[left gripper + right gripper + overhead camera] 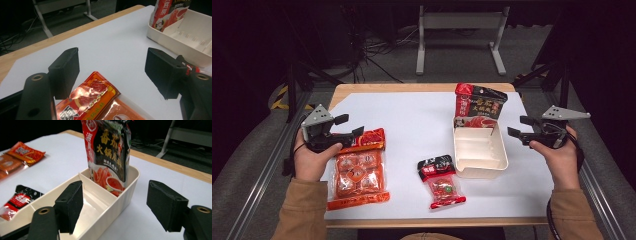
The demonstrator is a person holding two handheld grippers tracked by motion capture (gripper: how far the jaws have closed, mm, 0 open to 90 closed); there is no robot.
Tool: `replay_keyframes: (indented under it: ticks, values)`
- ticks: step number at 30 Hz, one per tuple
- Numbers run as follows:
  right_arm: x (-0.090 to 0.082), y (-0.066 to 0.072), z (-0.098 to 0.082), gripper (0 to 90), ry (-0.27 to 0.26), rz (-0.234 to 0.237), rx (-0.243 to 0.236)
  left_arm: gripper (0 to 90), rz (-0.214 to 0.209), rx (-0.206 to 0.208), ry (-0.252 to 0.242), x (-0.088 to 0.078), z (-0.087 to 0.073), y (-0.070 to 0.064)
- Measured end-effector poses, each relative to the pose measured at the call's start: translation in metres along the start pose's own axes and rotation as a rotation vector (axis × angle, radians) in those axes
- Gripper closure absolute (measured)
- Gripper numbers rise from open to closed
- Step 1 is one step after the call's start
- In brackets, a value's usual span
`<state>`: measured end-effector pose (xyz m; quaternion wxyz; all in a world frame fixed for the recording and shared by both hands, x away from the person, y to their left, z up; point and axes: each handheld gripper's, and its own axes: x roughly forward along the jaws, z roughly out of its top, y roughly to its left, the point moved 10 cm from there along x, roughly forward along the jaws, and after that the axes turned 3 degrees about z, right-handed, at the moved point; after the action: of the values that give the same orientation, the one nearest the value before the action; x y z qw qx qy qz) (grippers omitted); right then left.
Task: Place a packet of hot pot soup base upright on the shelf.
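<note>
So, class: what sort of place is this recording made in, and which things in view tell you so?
Probably a lab or workshop set up for recording, not a kitchen. The table has a white sheet over it and metal frame rails alongside, loose cables lie on the grey floor behind it, and the surroundings are dark.

The person wears a tan, soft-cloth long-sleeved top, its cuffs ending at the wrists. The left hand (314,159) carries the matte black two-jaw left gripper (349,126), topped by a flat grey three-cornered plate with small dark holes near its corners. The right hand (558,156) carries the matching black right gripper (519,126), with its own grey triangular plate. A thin black cable trails from each gripper, the right one looping down beside the sleeve. In the gripper views each jaw is a chunky black rectangular block with a slightly rough face, set on a rounded black arm pierced by a brass-coloured ringed hole.
</note>
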<state>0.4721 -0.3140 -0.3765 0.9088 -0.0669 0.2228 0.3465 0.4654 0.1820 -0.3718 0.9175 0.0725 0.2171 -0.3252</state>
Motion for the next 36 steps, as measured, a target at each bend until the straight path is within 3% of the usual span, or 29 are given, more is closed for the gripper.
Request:
replay_keyframes:
  ticks: [10,17,21,28,30,36]
  values:
    - [0.006,0.003,-0.005,29.4,0.022,0.018,0.000,27.9,0.033,-0.008,0.026,-0.002,-0.019,0.030]
    - [0.012,0.005,-0.005,28.8,0.028,0.035,-0.002,28.1,0.072,-0.047,0.016,0.000,-0.036,0.051]
    - [0.013,0.003,-0.006,28.7,0.030,0.036,-0.002,28.7,0.048,-0.094,-0.008,0.003,-0.045,0.060]
    - [0.012,0.000,-0.009,28.6,0.030,0.033,0.008,28.9,0.109,-0.114,0.037,0.010,-0.065,0.080]
    - [0.012,0.000,-0.010,28.6,0.034,0.032,0.013,28.9,0.114,-0.141,0.041,0.012,-0.071,0.085]
    - [0.017,-0.001,-0.015,28.5,0.047,0.036,0.014,29.5,0.154,-0.159,0.077,0.020,-0.085,0.094]
